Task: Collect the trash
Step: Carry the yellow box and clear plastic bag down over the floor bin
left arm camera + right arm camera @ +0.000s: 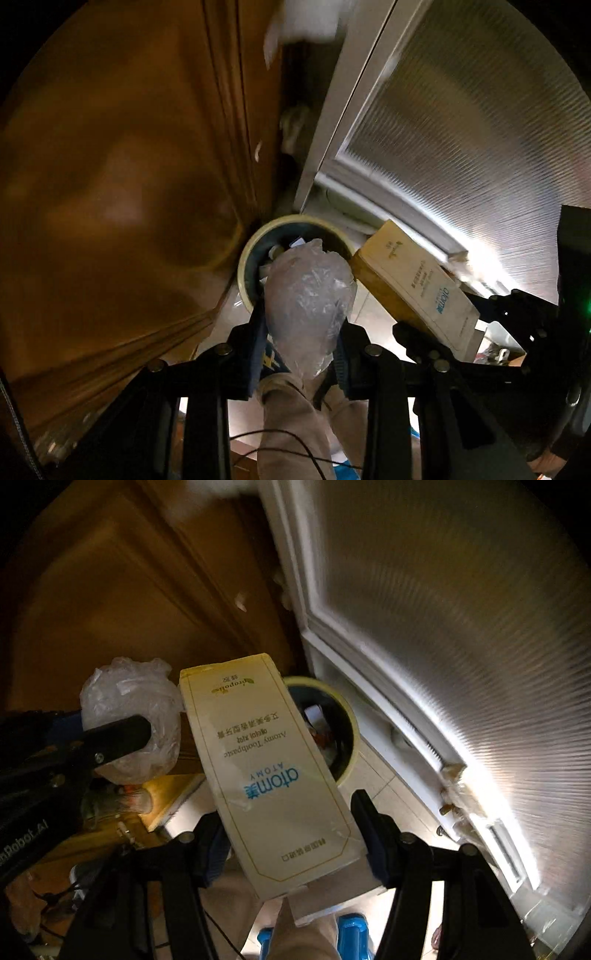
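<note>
My left gripper (301, 317) is shut on a crumpled clear plastic bag (308, 291) and holds it above a round bin (258, 236) with a cream rim that has trash inside. The bag also shows in the right wrist view (129, 698), with a left finger (118, 734) across it. My right gripper (288, 823) is shut on a cream toothpaste box (266, 760) held over the same bin (349, 738). The box also shows at the right of the left wrist view (413, 280).
A brown wooden cabinet door (129, 166) stands left of the bin. A white-framed ribbed glass door (461, 129) stands right of it, bright with backlight. The bin sits on a pale tiled floor (388, 794) in the corner between them. Cluttered items (122, 801) lie at the lower left.
</note>
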Demonstrator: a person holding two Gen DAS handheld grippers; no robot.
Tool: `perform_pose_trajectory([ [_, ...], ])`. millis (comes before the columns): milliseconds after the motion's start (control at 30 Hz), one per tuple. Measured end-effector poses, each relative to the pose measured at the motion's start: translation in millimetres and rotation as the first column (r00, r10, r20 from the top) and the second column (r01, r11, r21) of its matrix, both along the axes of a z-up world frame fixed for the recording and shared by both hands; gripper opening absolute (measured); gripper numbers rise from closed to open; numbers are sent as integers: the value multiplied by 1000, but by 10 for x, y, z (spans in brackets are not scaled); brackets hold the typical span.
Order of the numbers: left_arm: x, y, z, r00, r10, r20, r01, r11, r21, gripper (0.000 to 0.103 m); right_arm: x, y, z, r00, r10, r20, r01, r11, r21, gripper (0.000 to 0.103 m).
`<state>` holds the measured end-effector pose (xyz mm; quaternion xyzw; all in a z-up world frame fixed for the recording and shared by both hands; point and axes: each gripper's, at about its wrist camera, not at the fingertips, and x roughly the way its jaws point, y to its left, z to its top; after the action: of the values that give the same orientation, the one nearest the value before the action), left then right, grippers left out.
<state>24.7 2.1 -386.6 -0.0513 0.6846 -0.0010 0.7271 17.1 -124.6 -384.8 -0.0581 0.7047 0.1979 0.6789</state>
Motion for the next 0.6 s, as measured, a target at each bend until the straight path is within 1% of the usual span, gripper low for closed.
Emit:
perform_pose_trajectory([
  [100,80,-9,-350,1000,-16,-21,16,1000,4,32,13,-21,-319,999,-28,-16,27,999,-23,62],
  [167,159,-23,-492,999,-22,-30,23,1000,5,33,44,-42,-537,998,-55,-32,54,998,-31,62],
  [233,229,2,-633,999,-28,-35,28,1000,12,35,78,-49,-667,997,-72,-41,71,997,-26,62],
  [267,254,11,-680,999,-31,-34,31,999,12,37,97,-55,-731,996,-80,-45,79,997,-22,62],
  [333,280,19,-724,999,-32,-32,33,999,26,43,95,-63,-823,994,-89,-56,89,996,-9,63],
  [400,269,15,-726,999,-34,-30,35,999,41,54,110,-67,-885,993,-97,-64,97,995,-1,64],
  [433,256,16,-733,999,-35,-28,36,998,42,57,115,-73,-904,993,-99,-65,100,995,4,64],
  [467,243,27,-723,999,-36,-27,38,998,47,64,114,-66,-911,993,-97,-64,98,995,7,64],
  [500,236,41,-719,999,-41,-27,42,998,51,69,112,-54,-903,995,-91,-49,92,996,1,64],
  [600,199,61,-654,998,-54,-20,56,996,75,71,143,18,-906,997,-76,-24,76,997,1,64],
])
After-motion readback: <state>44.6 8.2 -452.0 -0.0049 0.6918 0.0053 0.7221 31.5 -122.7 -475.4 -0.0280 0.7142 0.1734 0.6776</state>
